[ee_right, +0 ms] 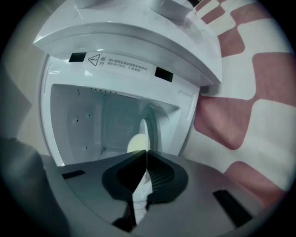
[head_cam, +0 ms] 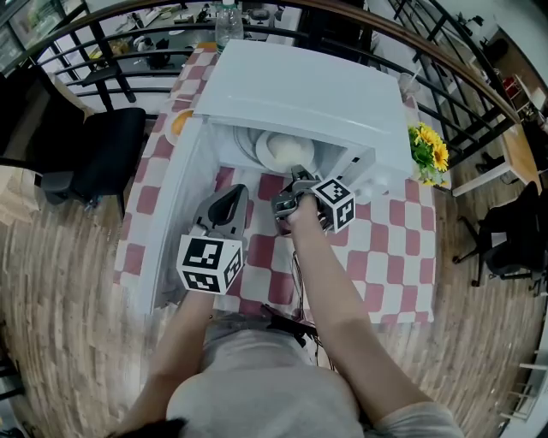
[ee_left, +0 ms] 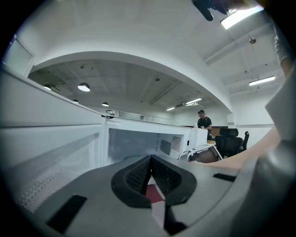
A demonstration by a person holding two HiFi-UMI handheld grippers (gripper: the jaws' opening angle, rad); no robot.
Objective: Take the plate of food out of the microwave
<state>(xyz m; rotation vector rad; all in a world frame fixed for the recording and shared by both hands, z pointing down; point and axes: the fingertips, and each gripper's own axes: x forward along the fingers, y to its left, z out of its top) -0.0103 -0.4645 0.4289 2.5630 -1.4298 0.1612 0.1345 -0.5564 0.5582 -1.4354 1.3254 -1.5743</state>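
The white microwave (head_cam: 308, 94) stands on the checked table, its door (head_cam: 175, 214) swung wide to the left. Inside sits a white plate (head_cam: 257, 145) with pale food (head_cam: 282, 152). My right gripper (head_cam: 297, 178) reaches into the opening and is shut on the plate's near rim. In the right gripper view the plate (ee_right: 144, 132) shows edge-on, running down into the closed jaws (ee_right: 147, 155), with the food (ee_right: 135, 143) beside it. My left gripper (head_cam: 233, 195) hovers in front of the opening, left of the right one. It is shut on nothing (ee_left: 150, 159).
The red-and-white checked cloth (head_cam: 385, 231) covers the table. Yellow flowers (head_cam: 428, 147) stand right of the microwave. A clear bottle (head_cam: 228, 24) is behind it, an orange item (head_cam: 178, 124) at its left rear. A black chair (head_cam: 94, 154) is left of the table. A person (ee_left: 203, 121) stands far off.
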